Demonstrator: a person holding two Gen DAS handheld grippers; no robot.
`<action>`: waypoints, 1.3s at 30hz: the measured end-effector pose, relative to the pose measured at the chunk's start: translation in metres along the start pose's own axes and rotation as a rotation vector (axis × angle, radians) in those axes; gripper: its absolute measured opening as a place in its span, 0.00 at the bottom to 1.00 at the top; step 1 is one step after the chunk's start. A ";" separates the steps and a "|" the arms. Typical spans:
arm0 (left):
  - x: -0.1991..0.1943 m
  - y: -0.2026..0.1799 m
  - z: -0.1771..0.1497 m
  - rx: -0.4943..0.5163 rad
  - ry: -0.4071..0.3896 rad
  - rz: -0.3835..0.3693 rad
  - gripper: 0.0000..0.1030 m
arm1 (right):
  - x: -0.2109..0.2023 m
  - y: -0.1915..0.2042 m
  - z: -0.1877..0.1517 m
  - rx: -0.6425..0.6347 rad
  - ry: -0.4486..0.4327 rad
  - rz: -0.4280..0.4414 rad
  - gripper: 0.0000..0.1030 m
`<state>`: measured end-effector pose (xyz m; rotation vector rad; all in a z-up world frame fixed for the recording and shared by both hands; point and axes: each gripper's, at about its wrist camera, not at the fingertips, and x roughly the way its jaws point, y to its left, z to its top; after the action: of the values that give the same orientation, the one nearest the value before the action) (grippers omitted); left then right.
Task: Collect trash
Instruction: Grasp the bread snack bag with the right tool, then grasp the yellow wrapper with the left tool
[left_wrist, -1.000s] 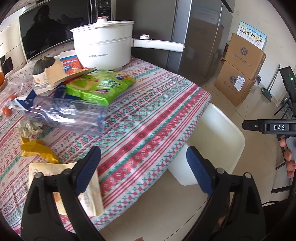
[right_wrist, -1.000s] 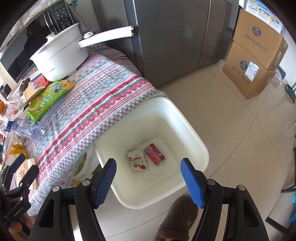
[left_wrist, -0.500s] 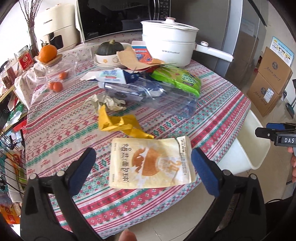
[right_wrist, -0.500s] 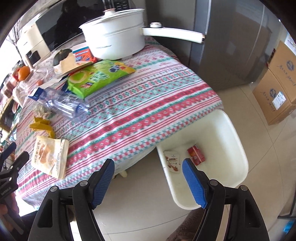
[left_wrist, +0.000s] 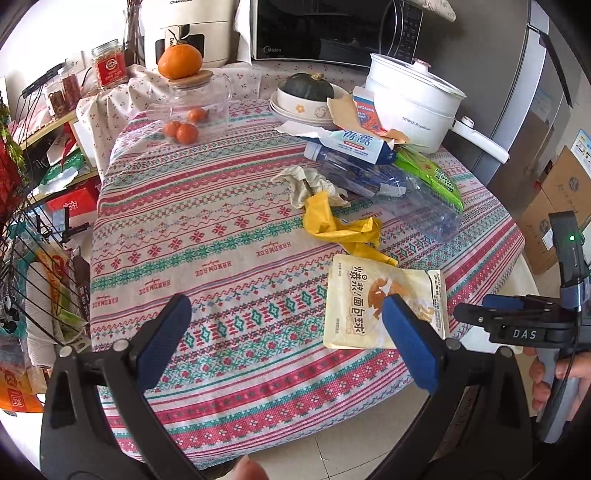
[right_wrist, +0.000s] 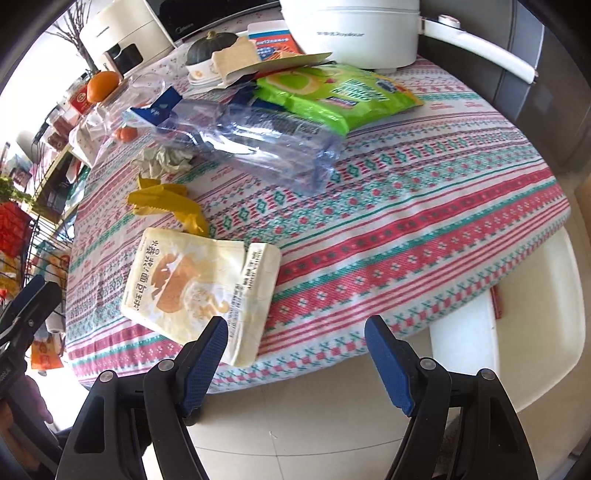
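Note:
Trash lies on the patterned tablecloth (left_wrist: 207, 236): a cream snack pouch (left_wrist: 373, 299) (right_wrist: 192, 284) near the front edge, a yellow wrapper (left_wrist: 340, 225) (right_wrist: 166, 201), crumpled paper (left_wrist: 310, 181) (right_wrist: 164, 160), a crushed clear plastic bottle (left_wrist: 391, 188) (right_wrist: 251, 144) and a green snack bag (left_wrist: 432, 173) (right_wrist: 332, 92). A white bin (right_wrist: 528, 325) stands on the floor at the table's right edge. My left gripper (left_wrist: 284, 339) is open and empty above the front edge, its right finger over the pouch. My right gripper (right_wrist: 295, 354) is open and empty, just in front of the pouch.
At the back stand a white pot (left_wrist: 410, 99) with a long handle, a bowl with a dark squash (left_wrist: 306, 92), a glass jar with oranges (left_wrist: 192, 107), a microwave (left_wrist: 325, 29) and torn cardboard (left_wrist: 354, 114). A wire rack (left_wrist: 40, 266) stands left; cardboard boxes (left_wrist: 554, 206) stand right.
Both grippers swung left from the bin towards the table. The left view now faces the table's front and middle; the right gripper moved close to the cream pouch. Both stayed open.

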<state>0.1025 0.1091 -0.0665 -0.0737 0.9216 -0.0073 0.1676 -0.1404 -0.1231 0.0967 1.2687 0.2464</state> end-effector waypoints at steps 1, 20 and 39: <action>-0.002 0.003 -0.001 0.000 -0.005 0.003 0.99 | 0.006 0.007 0.001 -0.006 0.005 0.005 0.76; -0.009 0.035 -0.003 -0.037 -0.056 0.008 0.99 | 0.046 0.088 -0.007 -0.158 -0.027 -0.071 0.08; 0.044 -0.039 0.025 0.055 -0.008 -0.037 0.99 | -0.061 -0.013 -0.004 -0.017 -0.171 -0.009 0.06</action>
<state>0.1500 0.0700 -0.0842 -0.0403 0.9114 -0.0669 0.1485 -0.1679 -0.0702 0.0956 1.0968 0.2364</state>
